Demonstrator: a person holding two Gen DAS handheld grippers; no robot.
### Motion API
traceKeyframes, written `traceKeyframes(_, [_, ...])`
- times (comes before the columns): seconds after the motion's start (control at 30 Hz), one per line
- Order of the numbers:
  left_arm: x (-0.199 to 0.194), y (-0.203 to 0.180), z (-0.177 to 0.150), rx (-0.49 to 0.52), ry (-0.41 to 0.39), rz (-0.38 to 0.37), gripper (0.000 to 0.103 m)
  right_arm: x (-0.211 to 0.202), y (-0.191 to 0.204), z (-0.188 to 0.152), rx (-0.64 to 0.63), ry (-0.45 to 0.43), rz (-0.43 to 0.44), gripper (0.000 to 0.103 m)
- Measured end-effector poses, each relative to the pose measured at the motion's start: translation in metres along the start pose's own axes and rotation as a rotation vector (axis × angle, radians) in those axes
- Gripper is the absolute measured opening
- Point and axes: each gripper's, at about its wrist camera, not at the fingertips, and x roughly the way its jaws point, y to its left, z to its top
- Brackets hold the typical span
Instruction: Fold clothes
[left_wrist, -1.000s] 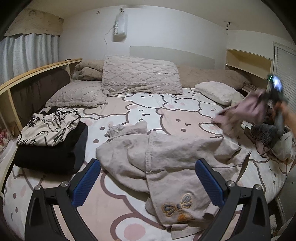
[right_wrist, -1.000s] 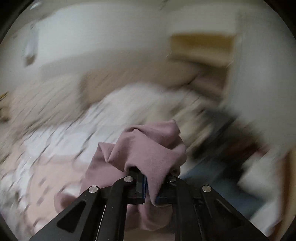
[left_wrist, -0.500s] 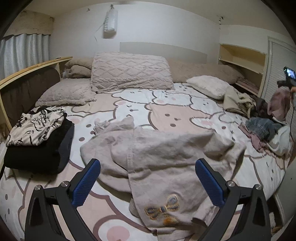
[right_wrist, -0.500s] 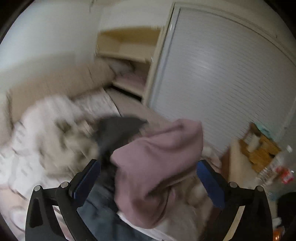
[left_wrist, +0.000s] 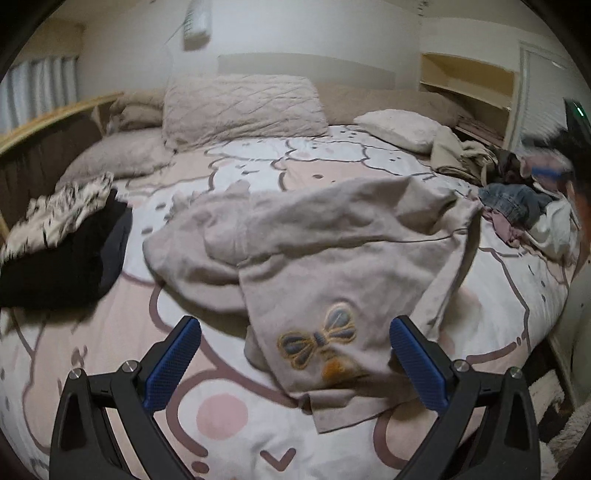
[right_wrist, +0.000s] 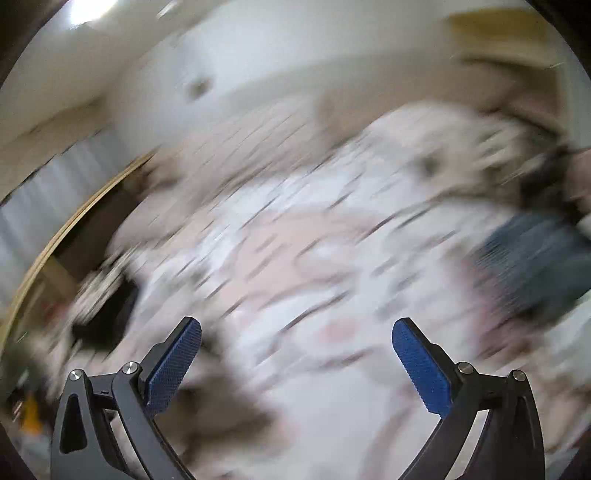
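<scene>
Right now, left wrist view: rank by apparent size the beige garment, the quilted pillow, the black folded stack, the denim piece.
1. beige garment, nearest the camera
2. quilted pillow
3. black folded stack, close to the pillow, unsure
4. denim piece

A bed with a pink-and-white cartoon sheet (left_wrist: 258, 173) filled the frame. A large quilted beige pillow (left_wrist: 240, 107) stood at upper centre, a small white pillow (left_wrist: 399, 127) to its right, a wooden shelf (left_wrist: 467, 85) at upper right, and a curtain (left_wrist: 37, 88) at upper left.

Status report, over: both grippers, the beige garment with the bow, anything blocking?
Left gripper open, above beige garment. Right gripper open, empty. Garment crumpled, unfolded. Folded stack beside it, loose pile apart; nothing blocking.
</scene>
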Motion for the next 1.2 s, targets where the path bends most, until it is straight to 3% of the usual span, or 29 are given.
traceKeyframes(0.1, [0.002,0.012,-0.004,-0.027,0.0,0.009,0.088,0.037,0.06,-0.034,-0.093,0.121,0.135,0.095])
traceKeyframes(0.23, [-0.007,0.028,-0.008,-0.066,-0.028,0.025,0.086,0.074,0.137,-0.052,-0.243,0.15,0.207,0.095])
traceKeyframes(0.37, [-0.024,0.047,-0.016,-0.092,-0.071,0.089,0.086,0.126,0.201,-0.053,-0.396,0.153,0.17,0.095])
traceKeyframes(0.43, [-0.03,0.059,-0.023,-0.11,-0.076,0.112,0.086,0.154,0.219,-0.055,-0.428,0.166,0.118,0.095])
traceKeyframes(0.53, [-0.034,0.077,-0.032,-0.151,-0.079,0.127,0.087,0.191,0.253,-0.062,-0.447,0.126,-0.08,0.095])
traceKeyframes(0.6, [-0.034,0.088,-0.036,-0.177,-0.077,0.128,0.087,0.209,0.266,-0.064,-0.461,0.106,-0.16,0.095])
traceKeyframes(0.67, [-0.035,0.097,-0.039,-0.194,-0.079,0.127,0.087,0.232,0.276,-0.071,-0.519,0.126,-0.274,0.095])
traceKeyframes(0.7, [-0.035,0.1,-0.04,-0.2,-0.083,0.126,0.087,0.245,0.281,-0.076,-0.553,0.15,-0.314,0.093])
traceKeyframes(0.73, [-0.035,0.103,-0.04,-0.204,-0.088,0.125,0.087,0.25,0.281,-0.079,-0.576,0.162,-0.333,0.084])
traceKeyframes(0.8, [-0.037,0.107,-0.041,-0.21,-0.1,0.122,0.086,0.247,0.271,-0.082,-0.592,0.178,-0.329,0.03])
traceKeyframes(0.87, [-0.038,0.11,-0.04,-0.213,-0.11,0.114,0.086,0.232,0.254,-0.077,-0.547,0.191,-0.273,0.015])
traceKeyframes(1.03, [-0.036,0.109,-0.032,-0.193,-0.133,0.089,0.087,0.152,0.208,-0.048,-0.392,0.13,-0.165,0.012])
traceKeyframes(1.2, [-0.036,0.092,-0.016,-0.153,-0.168,0.044,0.086,0.048,0.172,-0.011,-0.307,-0.03,-0.138,0.01])
